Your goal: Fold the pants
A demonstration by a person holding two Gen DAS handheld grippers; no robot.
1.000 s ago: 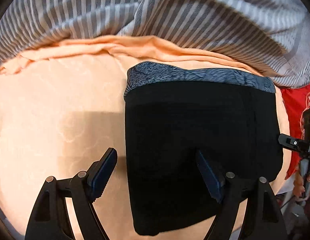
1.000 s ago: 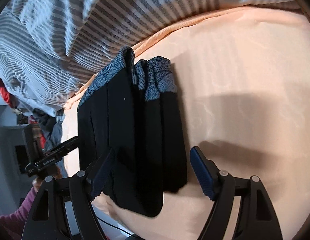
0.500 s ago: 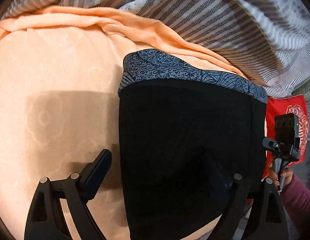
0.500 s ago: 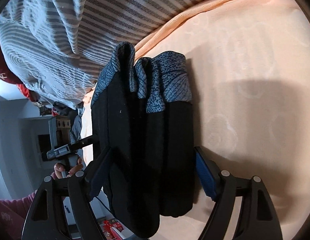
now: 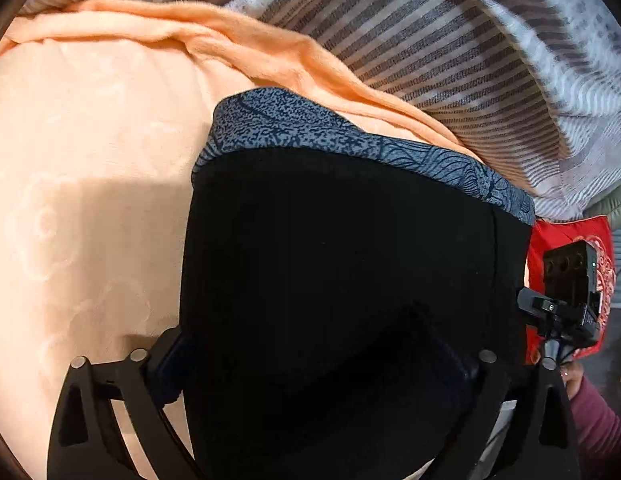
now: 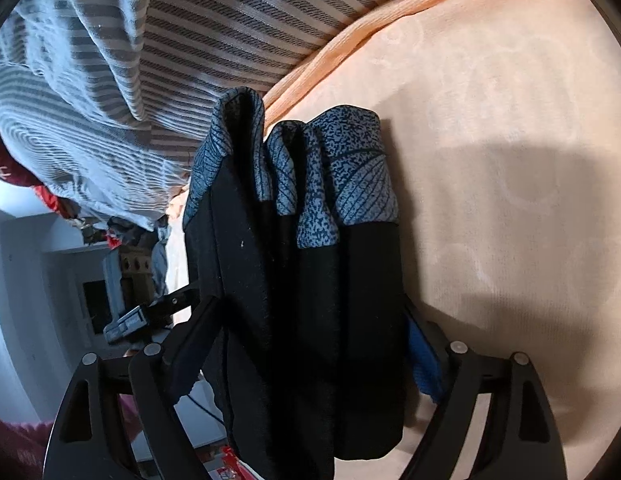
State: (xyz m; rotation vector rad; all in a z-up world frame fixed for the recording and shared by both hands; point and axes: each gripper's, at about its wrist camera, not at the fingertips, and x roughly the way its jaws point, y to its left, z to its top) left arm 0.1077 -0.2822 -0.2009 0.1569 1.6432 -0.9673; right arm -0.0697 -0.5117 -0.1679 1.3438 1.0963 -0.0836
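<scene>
Currently the folded pants (image 5: 342, 280) fill most of the left wrist view, so the left tool (image 5: 318, 364) is half hidden: its right finger shows only as a dark shape against the black cloth, its left finger (image 5: 166, 364) sits at the bundle's left edge. Both fingers flank the bundle with cloth between them; whether they actually clamp it I cannot tell. Right tool (image 6: 306, 344): same story, the pants (image 6: 294, 280) lie between its fingers, blue pad (image 6: 422, 360) touching the right side, left finger against the left side; actual squeeze unclear. Bottom of the bundle is cut off by the frame in both views.

Pants lie folded in several layers on the orange bed sheet (image 5: 90, 200), patterned grey-blue waistband (image 5: 350, 144) pointing away toward the striped duvet (image 5: 450, 48). In the right wrist view the waistband layers (image 6: 310, 168) stand stacked side by side. Right tool body and the holding hand (image 5: 570, 372) show at the left view's right edge, in front of a red cloth (image 5: 566, 248).
</scene>
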